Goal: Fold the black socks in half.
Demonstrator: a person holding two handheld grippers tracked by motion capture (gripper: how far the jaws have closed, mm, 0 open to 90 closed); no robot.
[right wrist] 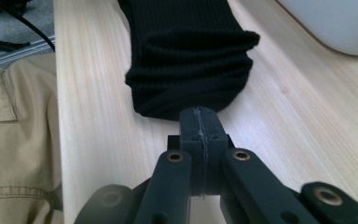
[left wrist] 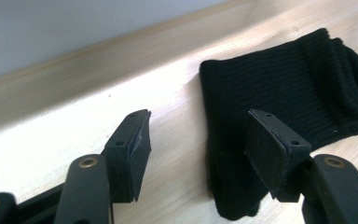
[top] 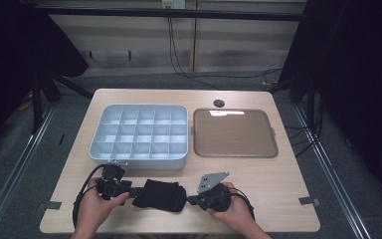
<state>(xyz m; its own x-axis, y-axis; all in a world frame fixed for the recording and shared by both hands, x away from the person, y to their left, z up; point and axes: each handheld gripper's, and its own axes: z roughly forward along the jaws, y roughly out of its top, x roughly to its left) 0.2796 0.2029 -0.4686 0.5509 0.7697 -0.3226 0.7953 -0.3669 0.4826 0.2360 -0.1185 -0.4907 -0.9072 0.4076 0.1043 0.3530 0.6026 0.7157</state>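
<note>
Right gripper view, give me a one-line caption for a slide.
Right gripper with jaws shut at the folded end of a black sock lying on the wooden table.

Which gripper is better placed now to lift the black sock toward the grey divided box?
Probably the right gripper: its jaws are shut at the edge of the black sock. The left gripper stands open, one pad over the sock, gripping nothing.

A light wooden table holds three things. A black sock lies near the front edge. Behind it sit a white box with many little slots and, beside that, a flat brown tray.
</note>
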